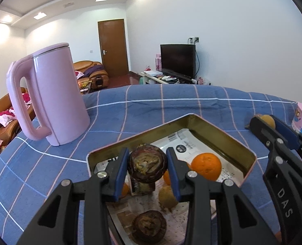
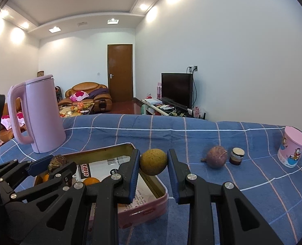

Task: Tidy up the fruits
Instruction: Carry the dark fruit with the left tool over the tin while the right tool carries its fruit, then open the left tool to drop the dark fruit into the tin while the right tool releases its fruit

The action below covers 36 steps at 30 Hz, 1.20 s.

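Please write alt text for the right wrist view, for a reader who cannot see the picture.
The right claw grips a yellow-green fruit above the edge of an open pink tin on a blue checked cloth. At left, the left claw holds a dark wrinkled fruit over the tin.

Walls: plain white (image 2: 232, 51).
Ceiling: recessed spotlights (image 2: 143, 7), lit.
Door: brown wood (image 2: 120, 72), closed, far wall.
Seating: tan leather sofa (image 2: 87, 94), left of door.
Screen: dark television (image 2: 177, 88) on low stand, right wall.
Floor: glossy reddish-brown (image 2: 126, 107).
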Available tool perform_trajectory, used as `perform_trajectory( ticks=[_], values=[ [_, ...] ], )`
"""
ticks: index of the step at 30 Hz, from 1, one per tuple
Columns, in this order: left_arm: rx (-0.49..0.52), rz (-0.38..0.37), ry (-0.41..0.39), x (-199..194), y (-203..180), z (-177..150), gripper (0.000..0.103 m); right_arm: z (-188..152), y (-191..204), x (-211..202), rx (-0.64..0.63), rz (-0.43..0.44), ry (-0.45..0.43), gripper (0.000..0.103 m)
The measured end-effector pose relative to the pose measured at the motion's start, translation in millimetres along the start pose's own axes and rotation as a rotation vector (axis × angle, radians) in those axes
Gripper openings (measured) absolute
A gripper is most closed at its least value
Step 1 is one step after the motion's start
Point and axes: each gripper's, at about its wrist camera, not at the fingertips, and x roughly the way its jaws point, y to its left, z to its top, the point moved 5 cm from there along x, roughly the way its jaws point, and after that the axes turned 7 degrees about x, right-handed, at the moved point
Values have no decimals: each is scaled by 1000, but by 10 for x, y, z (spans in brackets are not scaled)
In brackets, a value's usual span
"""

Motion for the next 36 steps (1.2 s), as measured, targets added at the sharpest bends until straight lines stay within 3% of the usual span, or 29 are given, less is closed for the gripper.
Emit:
perform_trajectory(
  ticks=[15, 28, 36],
  values=[
    [-25, 34, 74, 152, 130, -54, 39, -52, 164, 354, -27, 45, 123, 29],
    [-29, 44, 105, 208, 158, -91, 39, -203, 342, 601, -52, 183, 290, 29],
    [-40, 42, 105, 210, 180, -95, 39, -241, 384, 624, -54, 241, 327, 30]
  ],
)
